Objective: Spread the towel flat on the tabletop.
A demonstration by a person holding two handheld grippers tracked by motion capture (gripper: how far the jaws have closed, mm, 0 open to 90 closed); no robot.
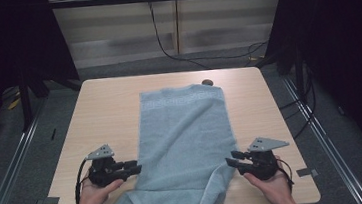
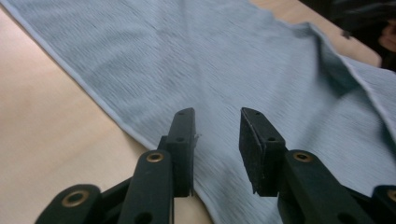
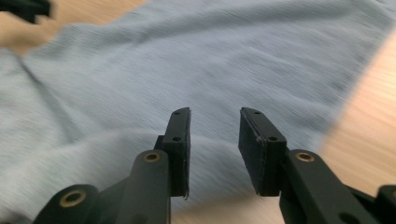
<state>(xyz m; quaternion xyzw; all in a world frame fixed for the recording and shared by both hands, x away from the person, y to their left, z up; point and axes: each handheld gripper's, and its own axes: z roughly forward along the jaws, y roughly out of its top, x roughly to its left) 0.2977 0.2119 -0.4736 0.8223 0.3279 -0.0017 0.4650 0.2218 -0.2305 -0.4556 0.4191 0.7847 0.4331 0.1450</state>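
Left gripper: the black two-jaw left gripper [image 1: 134, 168] lies at the towel's left edge, near the desk's front-left corner, held level in the person's left hand [image 1: 93, 195]. In the left gripper view its jaws stand apart with nothing between them; the pads [image 2: 249, 148] are clear of the cloth beneath.

Towel: the long pale grey-blue terry towel [image 1: 185, 141] lies lengthwise down the middle of the light wooden desk [image 1: 104, 109]. Its far end, with a woven band, reaches close to the back edge; its near end spills over the front edge.

Fold: close to the front edge, on the right, a strip of the towel's side is turned over onto itself [image 1: 217, 186], so that the near part is not flat.

Right gripper: the black two-jaw right gripper [image 1: 230, 158] sits at the towel's right edge, near the front-right corner, in the person's right hand [image 1: 273, 186]. Its jaws also stand apart and hold nothing, as the right gripper view shows [image 3: 214, 140].

Step in hand (judged): both claws are free of the cloth and flank its near part, which suggests a re-grip between stages of spreading or folding.

Next move (judged): each claw needs to close on its own side edge, with the turned-over strip flattened first.
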